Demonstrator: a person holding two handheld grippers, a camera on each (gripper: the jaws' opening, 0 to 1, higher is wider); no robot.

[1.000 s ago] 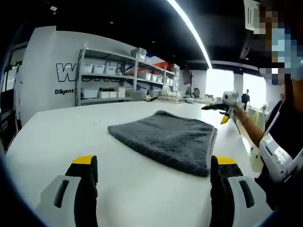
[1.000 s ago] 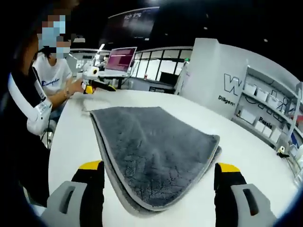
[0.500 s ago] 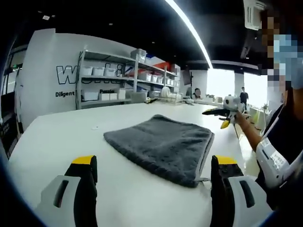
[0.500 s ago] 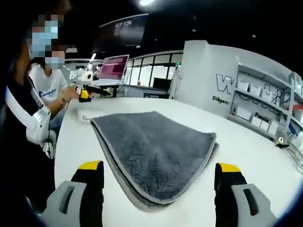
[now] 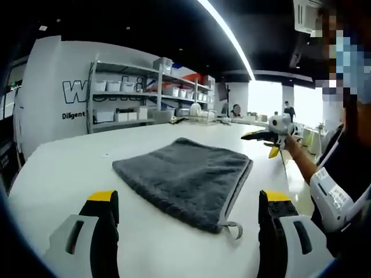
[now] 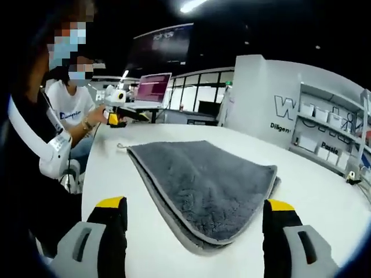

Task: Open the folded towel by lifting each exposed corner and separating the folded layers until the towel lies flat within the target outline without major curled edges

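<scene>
A grey folded towel (image 5: 184,175) lies flat on the white table (image 5: 55,168), with a small hanging loop (image 5: 233,229) at its near corner. My left gripper (image 5: 188,200) is open, low over the table just short of the towel's near edge. In the right gripper view the same towel (image 6: 208,184) shows two stacked layers with a pale hem, and my right gripper (image 6: 194,204) stands open before its near edge. Each gripper appears in the other's view, held above the table beyond the towel: the right gripper (image 5: 262,139) and the left gripper (image 6: 120,113).
Metal shelves with white bins (image 5: 139,98) line the far wall. A laptop (image 6: 151,78) stands at the table's far end, beside a seated person (image 6: 65,104). The holder's sleeve (image 5: 330,191) is close on the right.
Both views have shifted a little with the hands, and the towel's looped corner now shows in the left gripper view. The towel itself has not moved. Both grippers stay open.
</scene>
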